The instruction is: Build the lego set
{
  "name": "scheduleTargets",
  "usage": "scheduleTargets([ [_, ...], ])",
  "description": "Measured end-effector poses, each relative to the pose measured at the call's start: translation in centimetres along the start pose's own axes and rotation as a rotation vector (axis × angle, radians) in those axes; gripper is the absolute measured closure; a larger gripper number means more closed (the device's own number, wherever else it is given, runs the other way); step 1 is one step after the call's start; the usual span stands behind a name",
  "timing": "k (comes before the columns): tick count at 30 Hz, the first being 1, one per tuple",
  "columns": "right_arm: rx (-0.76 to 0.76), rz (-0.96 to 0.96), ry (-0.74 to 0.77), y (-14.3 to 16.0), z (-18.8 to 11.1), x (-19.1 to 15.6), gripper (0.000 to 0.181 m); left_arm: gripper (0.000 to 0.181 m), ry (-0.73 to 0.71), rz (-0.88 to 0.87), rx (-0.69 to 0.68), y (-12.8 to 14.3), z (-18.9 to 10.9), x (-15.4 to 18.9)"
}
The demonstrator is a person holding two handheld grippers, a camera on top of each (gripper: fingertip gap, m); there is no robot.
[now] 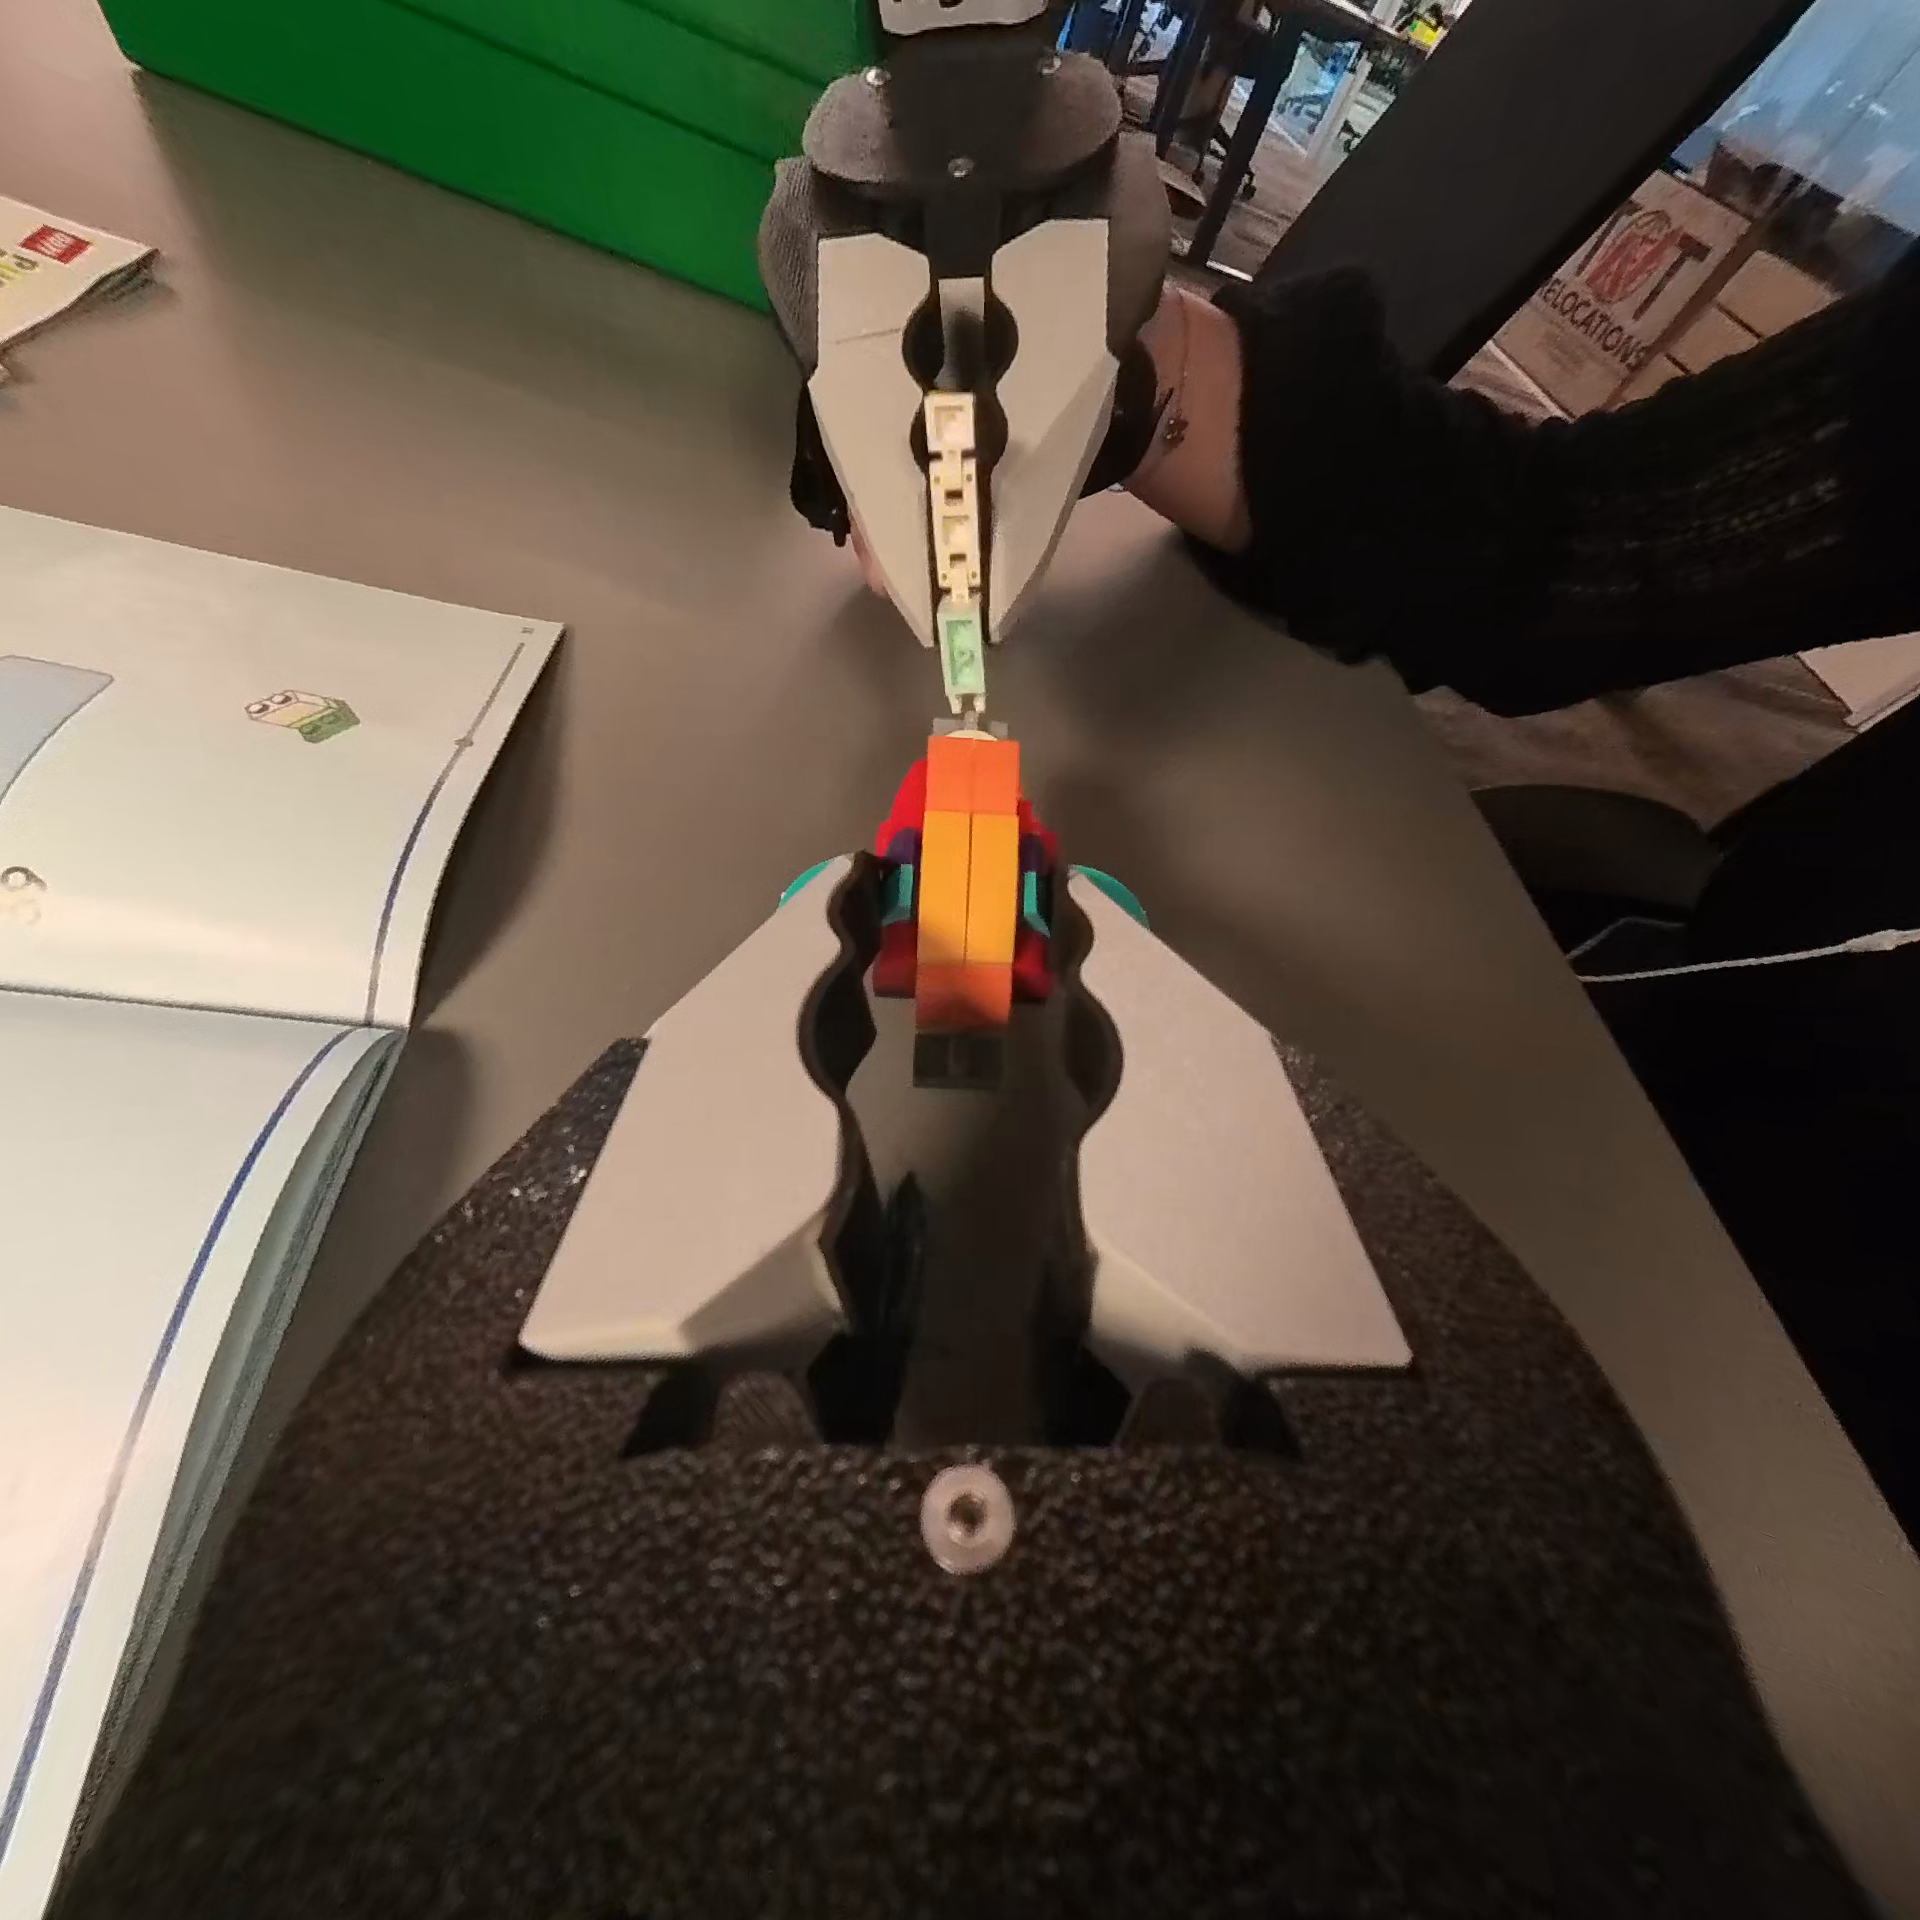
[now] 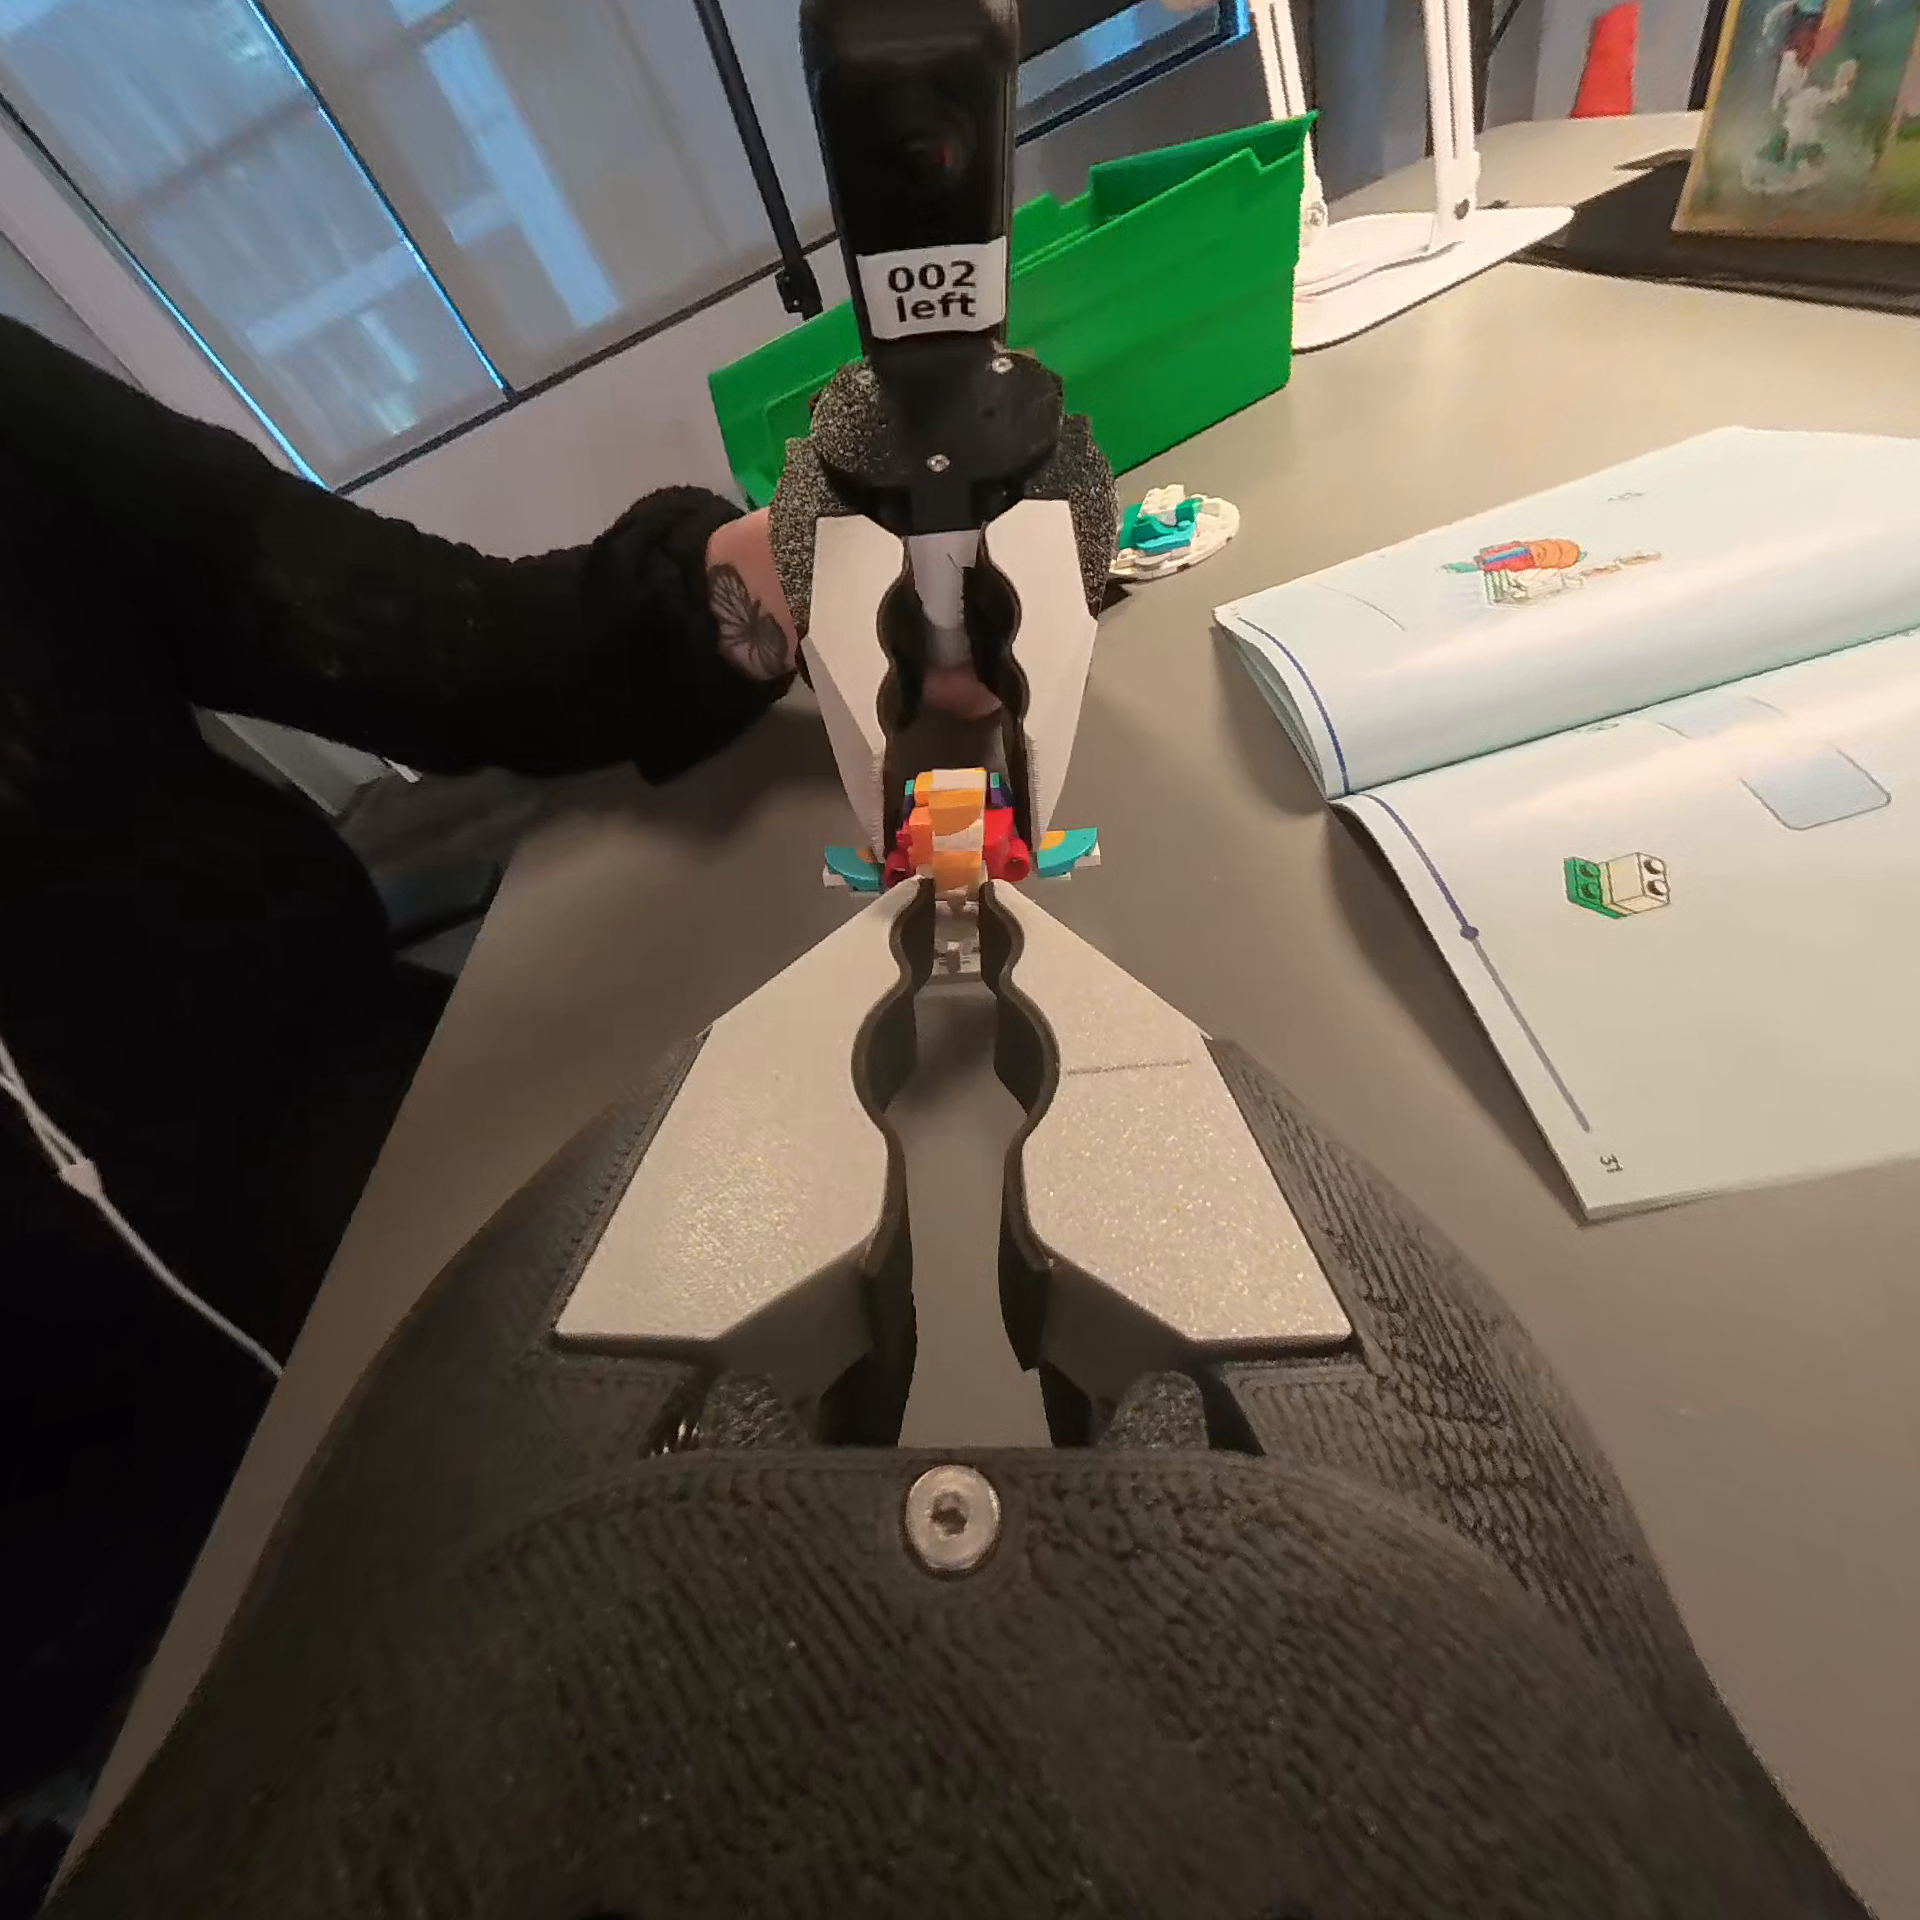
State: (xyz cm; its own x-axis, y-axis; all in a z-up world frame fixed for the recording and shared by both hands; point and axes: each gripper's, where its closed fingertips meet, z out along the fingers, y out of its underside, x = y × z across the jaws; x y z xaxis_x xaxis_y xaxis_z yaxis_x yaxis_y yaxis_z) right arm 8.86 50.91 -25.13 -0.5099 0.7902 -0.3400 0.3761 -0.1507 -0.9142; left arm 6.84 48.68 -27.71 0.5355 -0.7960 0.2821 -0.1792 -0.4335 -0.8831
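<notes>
A colourful lego model (image 1: 971,883) with orange, yellow, red and teal bricks is held above the grey table (image 1: 468,436). My left gripper (image 1: 966,873) is shut on its sides. Facing it, my right gripper (image 1: 964,634) is shut on a white jointed chain piece (image 1: 954,488) with a pale green end (image 1: 961,665), whose tip touches the model's far end. In the right wrist view my right gripper (image 2: 948,902) pinches the white piece (image 2: 956,948) right against the model (image 2: 951,821), which the left gripper (image 2: 961,831) holds from the opposite side.
An open instruction booklet (image 1: 260,831) (image 2: 1610,779) lies beside the grippers. A green bin (image 1: 520,104) (image 2: 1143,312) stands at the back. A small teal and white assembly (image 2: 1174,530) lies near the bin. A folded leaflet (image 1: 62,270) and a white lamp base (image 2: 1434,239) sit farther off. Tip to tip, the grippers are about 5 cm apart.
</notes>
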Motion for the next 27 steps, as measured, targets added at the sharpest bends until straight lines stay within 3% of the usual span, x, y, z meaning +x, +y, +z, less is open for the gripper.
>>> scheduleTargets([
  [21, -0.031, -0.062, 0.026, 0.4, -0.1, 0.1, 0.174, 0.151, -0.02, 0.03, -0.037, 0.4, -0.4, -0.1],
  [27, -0.15, -0.157, 0.119, 1.8, -0.1, 1.0, 0.175, 0.151, -0.066, 0.055, -0.072, 0.8, -1.1, 0.1],
])
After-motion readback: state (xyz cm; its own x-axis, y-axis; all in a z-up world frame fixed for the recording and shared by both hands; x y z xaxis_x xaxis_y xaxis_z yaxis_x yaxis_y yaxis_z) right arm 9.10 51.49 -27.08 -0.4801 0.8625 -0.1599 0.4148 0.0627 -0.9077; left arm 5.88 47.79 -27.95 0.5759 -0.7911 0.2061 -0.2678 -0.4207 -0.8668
